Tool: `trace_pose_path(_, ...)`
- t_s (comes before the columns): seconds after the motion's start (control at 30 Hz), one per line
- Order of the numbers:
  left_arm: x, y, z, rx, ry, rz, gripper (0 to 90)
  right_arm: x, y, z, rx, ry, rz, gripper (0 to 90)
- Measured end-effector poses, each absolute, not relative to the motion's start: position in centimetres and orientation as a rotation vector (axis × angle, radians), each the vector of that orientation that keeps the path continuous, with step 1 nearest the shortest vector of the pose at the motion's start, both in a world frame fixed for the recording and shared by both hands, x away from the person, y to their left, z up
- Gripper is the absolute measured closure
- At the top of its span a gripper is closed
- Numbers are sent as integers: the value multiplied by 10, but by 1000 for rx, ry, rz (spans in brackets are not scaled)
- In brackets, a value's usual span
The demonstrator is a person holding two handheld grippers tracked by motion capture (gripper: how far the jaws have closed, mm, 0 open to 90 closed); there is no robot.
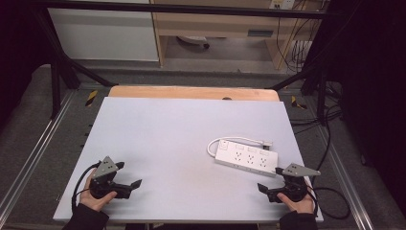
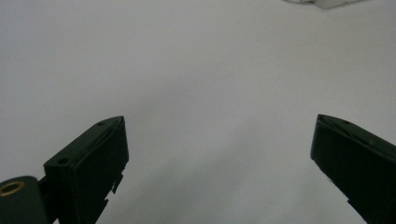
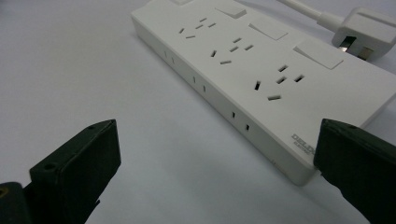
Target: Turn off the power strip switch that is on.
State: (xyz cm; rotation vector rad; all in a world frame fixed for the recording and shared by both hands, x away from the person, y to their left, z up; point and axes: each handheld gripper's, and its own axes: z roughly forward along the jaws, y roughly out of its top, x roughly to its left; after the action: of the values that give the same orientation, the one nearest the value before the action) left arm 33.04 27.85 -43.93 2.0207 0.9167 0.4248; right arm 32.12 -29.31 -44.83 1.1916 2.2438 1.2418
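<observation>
Both claws are gaping wide, gripping nothing: left claw [image 1: 129, 175] resting near the surface's [image 1: 167, 129] front-left edge, bare room ahead. Right claw [image 1: 268, 181] is sitting just beside the power strip's [image 1: 246, 159] near end by the front-right edge.

A: White table [image 1: 163, 139], near edge at bottom. Power strip [image 1: 245, 158] lies flat on its right half, white cord [image 1: 234, 139] looped behind it, plug [image 1: 268, 143] at the far right end.

B: Grippers?

A: Left gripper [image 1: 130, 175] near the front left corner, jaws spread, nothing between. Right gripper [image 1: 269, 181] at front right, just beside the strip's near end, jaws spread too. A hand holds each.
</observation>
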Motion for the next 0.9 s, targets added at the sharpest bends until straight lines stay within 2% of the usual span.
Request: trace_pose_path(0.9,331,279,-442,2027,926,422,51,323,-287,-441,1177,2244,1240,12)
